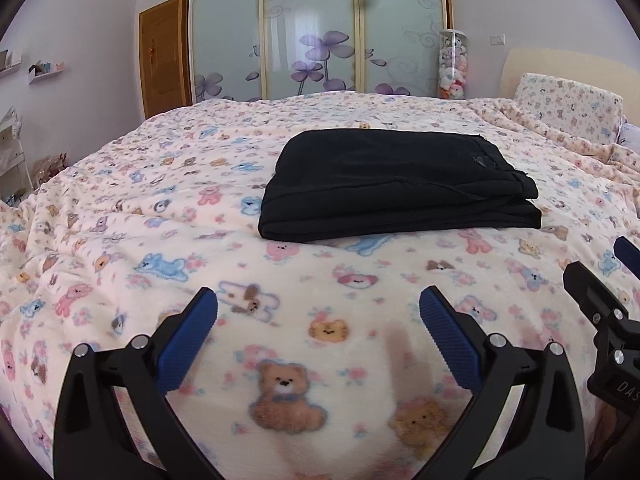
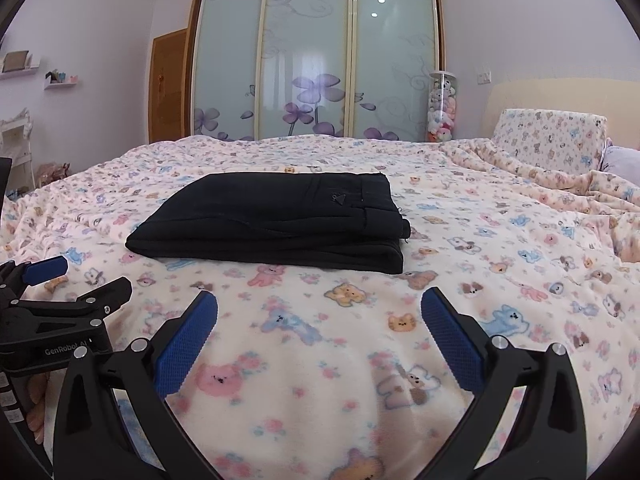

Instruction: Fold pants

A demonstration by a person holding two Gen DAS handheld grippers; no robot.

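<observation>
The black fabric pants [image 2: 268,220] lie folded at frame centre on the teddy-print fleece bed [image 2: 500,280]; left tool [image 1: 318,316] and right tool [image 2: 319,314] gape empty, apparently finished.

Pants [image 1: 396,184]: I see matt black cloth, smooth weave.
Blanket [image 1: 160,208]: soft, fuzzy fleece, printed.
Left gripper [image 1: 318,316]: my matt black plastic arms, blue knurled pads, shiny metal pins.
Right gripper [image 2: 319,316]: same finish.
Wardrobe doors [image 2: 312,60]: frosted, glossy panels in wood frame.

The right gripper [image 1: 612,276] is cut off by the frame's edge beside the bed [image 1: 120,208]; nearby blanket print blurs.
</observation>
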